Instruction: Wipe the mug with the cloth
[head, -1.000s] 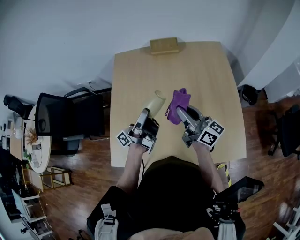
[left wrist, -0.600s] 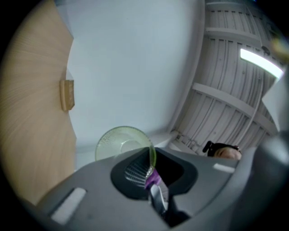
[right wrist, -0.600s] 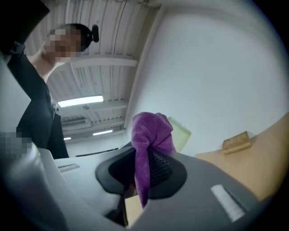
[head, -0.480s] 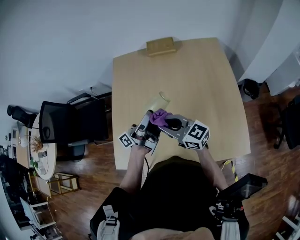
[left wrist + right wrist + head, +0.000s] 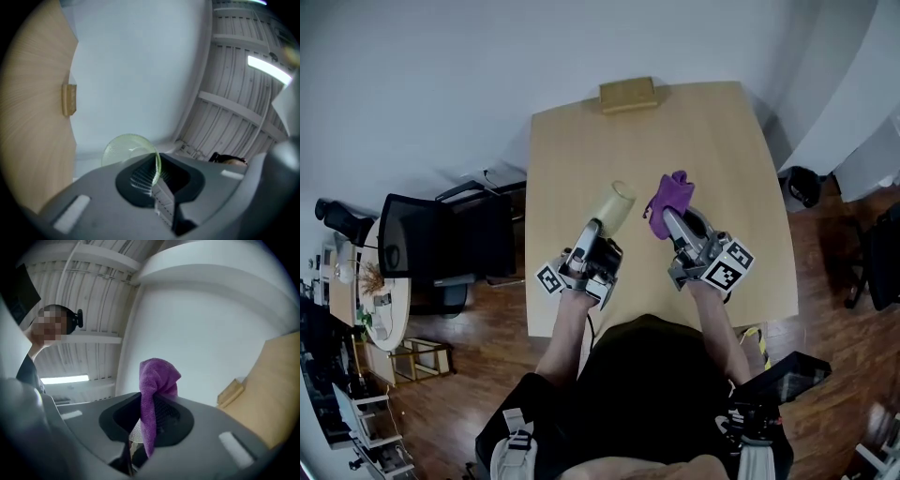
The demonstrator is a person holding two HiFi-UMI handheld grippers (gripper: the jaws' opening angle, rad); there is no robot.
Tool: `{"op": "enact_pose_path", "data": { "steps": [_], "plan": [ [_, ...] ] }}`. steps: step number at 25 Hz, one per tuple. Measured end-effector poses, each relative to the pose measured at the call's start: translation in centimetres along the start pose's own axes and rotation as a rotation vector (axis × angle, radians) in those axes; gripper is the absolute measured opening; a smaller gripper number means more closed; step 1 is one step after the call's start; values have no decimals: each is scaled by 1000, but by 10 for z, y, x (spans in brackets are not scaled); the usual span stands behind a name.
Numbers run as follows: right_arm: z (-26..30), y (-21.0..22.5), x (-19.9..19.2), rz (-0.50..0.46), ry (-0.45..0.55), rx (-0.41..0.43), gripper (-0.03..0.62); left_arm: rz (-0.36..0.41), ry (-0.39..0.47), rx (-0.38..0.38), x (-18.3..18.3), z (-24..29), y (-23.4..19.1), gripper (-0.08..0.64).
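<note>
In the head view a pale yellow-green mug point(image 5: 614, 203) is held tilted above the wooden table point(image 5: 712, 141), mouth pointing away. My left gripper point(image 5: 598, 227) grips it at the wall, and its jaws are closing tighter on it. In the left gripper view the translucent mug wall point(image 5: 129, 149) runs between the jaws of that gripper point(image 5: 154, 177). My right gripper point(image 5: 667, 214) is shut on a purple cloth point(image 5: 669, 194), a short way right of the mug and apart from it. In the right gripper view the cloth point(image 5: 157, 380) sticks up out of the gripper point(image 5: 147, 427).
A small wooden block point(image 5: 628, 92) lies at the table's far edge, also seen as a block point(image 5: 69, 99) in the left gripper view. A black office chair point(image 5: 431, 239) stands left of the table. A person shows at the left of the right gripper view.
Half a second ago the right gripper had the cloth against the mug by the left gripper. Now it has moved back to the right, and cloth and mug are apart.
</note>
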State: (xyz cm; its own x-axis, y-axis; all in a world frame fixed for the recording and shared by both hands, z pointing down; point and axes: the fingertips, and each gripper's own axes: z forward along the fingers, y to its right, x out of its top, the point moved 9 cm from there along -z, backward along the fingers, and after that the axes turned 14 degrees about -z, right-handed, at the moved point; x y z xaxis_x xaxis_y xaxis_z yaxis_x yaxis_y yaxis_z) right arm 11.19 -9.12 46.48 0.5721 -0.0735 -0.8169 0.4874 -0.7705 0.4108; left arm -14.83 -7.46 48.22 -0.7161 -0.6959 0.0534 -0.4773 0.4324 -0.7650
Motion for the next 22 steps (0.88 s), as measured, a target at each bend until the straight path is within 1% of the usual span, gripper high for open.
{"op": "enact_pose_path", "data": {
  "steps": [2, 4, 6, 9, 10, 12, 13, 14, 15, 16, 17, 19, 20, 21, 22],
  "plan": [
    [12, -13, -5, -38, -32, 74, 60, -8, -22, -1, -7, 4, -2, 43],
    [20, -29, -17, -83, -98, 136, 60, -15, -36, -7, -14, 7, -4, 46],
    [22, -41, -30, -112, -162, 199, 60, -7, -43, -9, -15, 8, -2, 48],
    [25, -52, -54, -101, -287, 317, 60, 32, -71, 11, -11, 8, 1, 51],
    [25, -54, -62, -102, -330, 343, 60, 48, -77, 26, -10, 7, 1, 49],
    [22, -53, -72, -135, -416, 363, 60, 71, -72, 48, -7, 1, 1, 46],
    [19, -51, -75, -158, -459, 358, 60, 72, -58, 44, -4, -2, 1, 44],
    [16, -46, -77, -174, -492, 338, 60, 70, -42, 34, -2, -6, 2, 44],
    [11, -40, -77, -171, -501, 302, 60, 71, -29, 21, 0, -8, 3, 43],
    [6, -32, -73, -136, -476, 254, 60, 74, -21, 10, 2, -10, 5, 43],
    [2, -23, -66, -67, -415, 200, 60, 81, -19, 1, 3, -11, 6, 43],
    [-4, -3, -47, 132, -221, 96, 60, 101, -27, -18, 4, -9, 10, 42],
    [-6, 6, -39, 242, -115, 62, 60, 116, -37, -25, 3, -8, 11, 43],
    [-5, 12, -34, 357, -16, 49, 60, 133, -50, -31, 1, -6, 11, 42],
    [-2, 14, -31, 475, 72, 56, 60, 152, -68, -34, -1, -4, 11, 42]
  ]
}}
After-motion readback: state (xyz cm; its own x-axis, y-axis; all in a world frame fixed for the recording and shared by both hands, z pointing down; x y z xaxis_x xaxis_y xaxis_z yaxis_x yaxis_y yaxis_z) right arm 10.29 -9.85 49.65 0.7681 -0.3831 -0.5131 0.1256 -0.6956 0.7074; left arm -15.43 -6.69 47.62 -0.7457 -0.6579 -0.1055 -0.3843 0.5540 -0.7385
